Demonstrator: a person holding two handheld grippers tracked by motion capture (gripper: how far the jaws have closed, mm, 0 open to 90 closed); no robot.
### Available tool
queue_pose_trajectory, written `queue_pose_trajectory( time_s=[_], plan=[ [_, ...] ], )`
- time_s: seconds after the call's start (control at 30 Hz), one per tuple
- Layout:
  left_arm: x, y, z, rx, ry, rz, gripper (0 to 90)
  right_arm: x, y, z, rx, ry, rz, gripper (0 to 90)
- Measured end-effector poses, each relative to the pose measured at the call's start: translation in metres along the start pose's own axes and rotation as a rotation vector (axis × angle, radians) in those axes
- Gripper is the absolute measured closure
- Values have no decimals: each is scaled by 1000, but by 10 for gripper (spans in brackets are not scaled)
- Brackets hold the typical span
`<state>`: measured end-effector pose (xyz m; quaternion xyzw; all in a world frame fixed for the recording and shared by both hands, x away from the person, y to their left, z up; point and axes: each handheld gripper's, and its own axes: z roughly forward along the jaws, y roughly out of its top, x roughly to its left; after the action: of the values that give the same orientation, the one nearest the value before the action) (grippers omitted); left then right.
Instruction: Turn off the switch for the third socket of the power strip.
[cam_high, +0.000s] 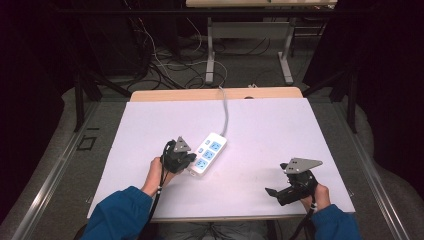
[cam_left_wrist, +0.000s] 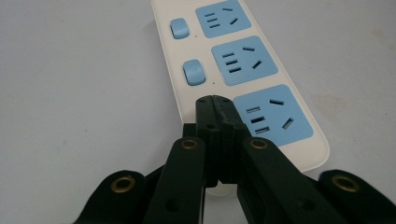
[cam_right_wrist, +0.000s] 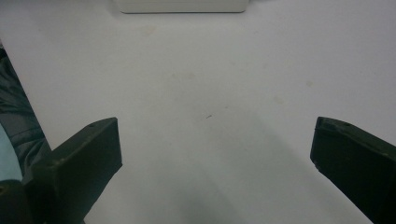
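Left gripper (cam_left_wrist: 214, 100) — jaws pressed together — rests its tips on the power strip's (cam_left_wrist: 243, 70) near end; right gripper (cam_right_wrist: 212, 140) gapes wide, well apart.

A lab: black frame rig (cam_high: 80, 95), tangled floor cables (cam_high: 160, 65).

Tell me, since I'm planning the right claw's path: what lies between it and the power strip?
Nothing: in the high view only bare white table top separates the right claw from the power strip.
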<state>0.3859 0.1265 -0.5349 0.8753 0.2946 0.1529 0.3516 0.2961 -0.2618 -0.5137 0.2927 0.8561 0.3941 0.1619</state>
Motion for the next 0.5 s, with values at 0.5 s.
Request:
queue_pose_trajectory(
  time_s=[0.5],
  plan=[
    [-1,1,0,11,7,23,900,1,0,0,-2,-3,12,13]
  ],
)
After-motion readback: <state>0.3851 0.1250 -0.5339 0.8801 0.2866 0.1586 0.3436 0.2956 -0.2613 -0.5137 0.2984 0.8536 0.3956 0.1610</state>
